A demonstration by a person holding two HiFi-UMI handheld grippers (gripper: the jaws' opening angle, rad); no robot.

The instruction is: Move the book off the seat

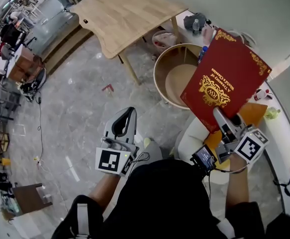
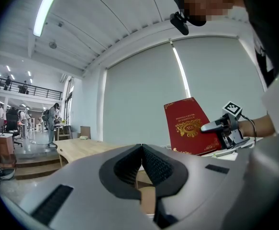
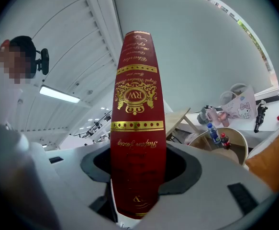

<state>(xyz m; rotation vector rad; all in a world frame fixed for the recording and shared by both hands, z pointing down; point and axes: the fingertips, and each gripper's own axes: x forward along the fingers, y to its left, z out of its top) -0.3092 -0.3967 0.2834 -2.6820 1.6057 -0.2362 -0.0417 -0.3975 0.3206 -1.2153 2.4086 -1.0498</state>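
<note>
A large red book (image 1: pixel 224 78) with gold lettering is held up in the air, cover toward me, above a white seat (image 1: pixel 190 139) with an orange cushion (image 1: pixel 255 113). My right gripper (image 1: pixel 219 117) is shut on the book's lower edge. In the right gripper view the spine (image 3: pixel 137 128) stands upright between the right gripper's (image 3: pixel 138 176) dark pads. My left gripper (image 1: pixel 127 116) hangs to the left over the floor, its pads (image 2: pixel 129 164) pressed together with nothing in them. From the left gripper view the book (image 2: pixel 189 126) shows off to the right.
A round wooden tub (image 1: pixel 170 78) stands just behind the seat, with bottles (image 3: pixel 215 134) at its rim. A light wooden table (image 1: pixel 125 14) is farther back. A white counter (image 1: pixel 284 128) with small items runs along the right. Grey tiled floor (image 1: pixel 80 113) lies to the left.
</note>
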